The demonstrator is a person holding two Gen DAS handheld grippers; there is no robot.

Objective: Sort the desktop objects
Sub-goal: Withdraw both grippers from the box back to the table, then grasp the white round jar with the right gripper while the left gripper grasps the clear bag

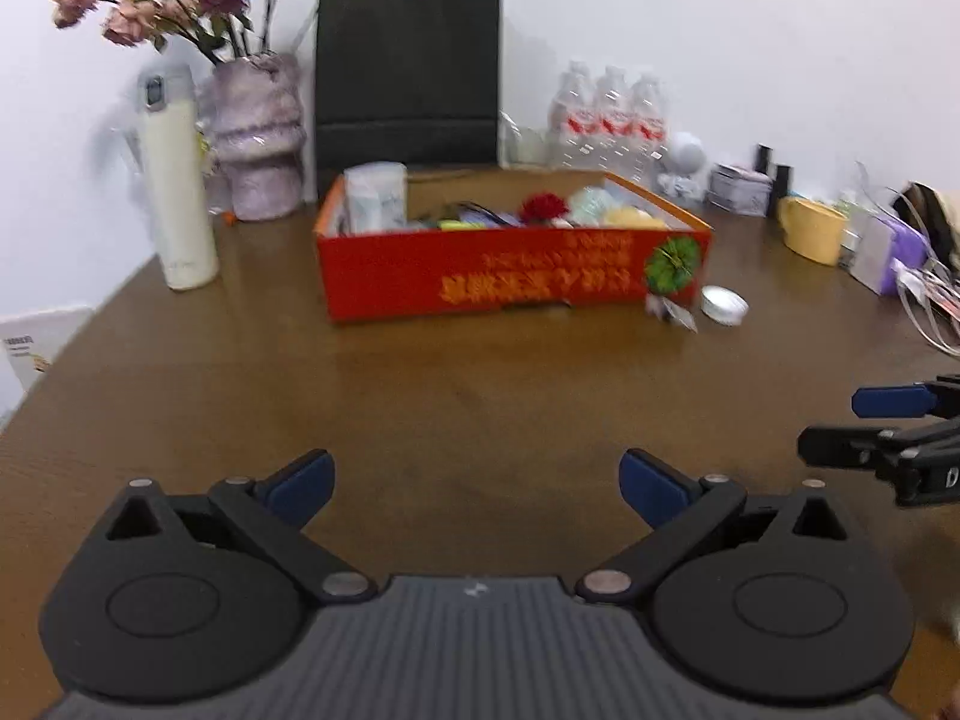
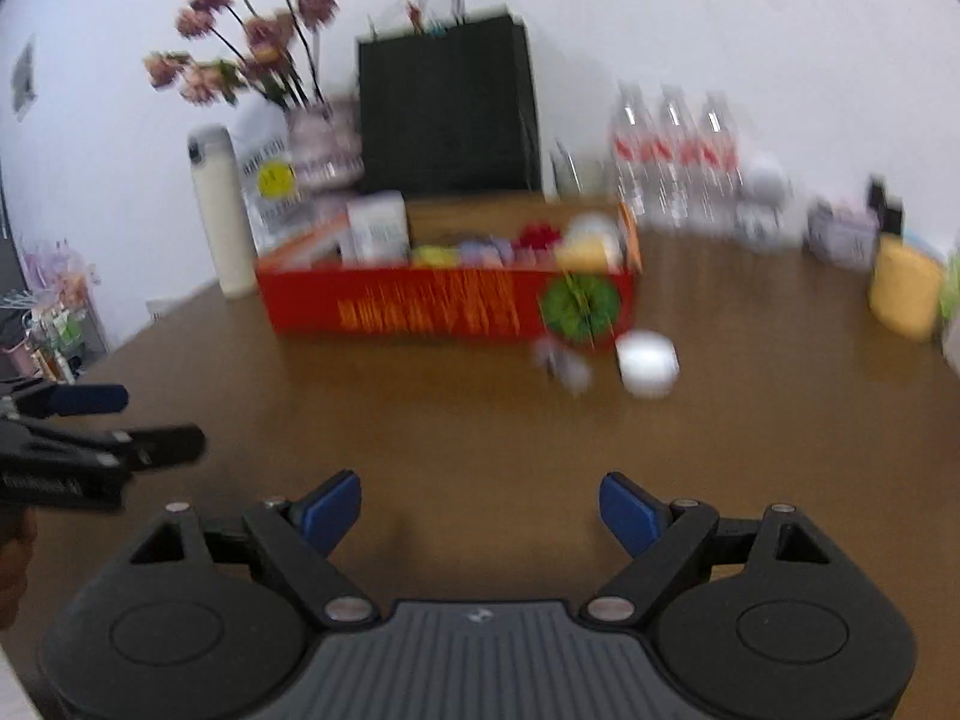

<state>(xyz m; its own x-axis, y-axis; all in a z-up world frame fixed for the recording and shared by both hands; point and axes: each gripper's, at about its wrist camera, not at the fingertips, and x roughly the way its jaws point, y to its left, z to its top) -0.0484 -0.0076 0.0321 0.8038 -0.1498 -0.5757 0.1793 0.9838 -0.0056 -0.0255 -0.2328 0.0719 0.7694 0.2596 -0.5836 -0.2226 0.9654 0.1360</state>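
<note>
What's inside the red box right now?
The red box holds a pale carton, a red flower, and yellow, purple and pale soft items too blurred to name. Its front wall hides whatever lies lower down.

A black paper bag (image 1: 408, 72) stood against the wall at the table's (image 1: 480, 384) far edge. A vase of dried flowers (image 1: 258, 138) and a white flask (image 1: 177, 180) sat toward the far left corner. Water bottles (image 1: 609, 117) lined the far edge, right of the bag.
</note>
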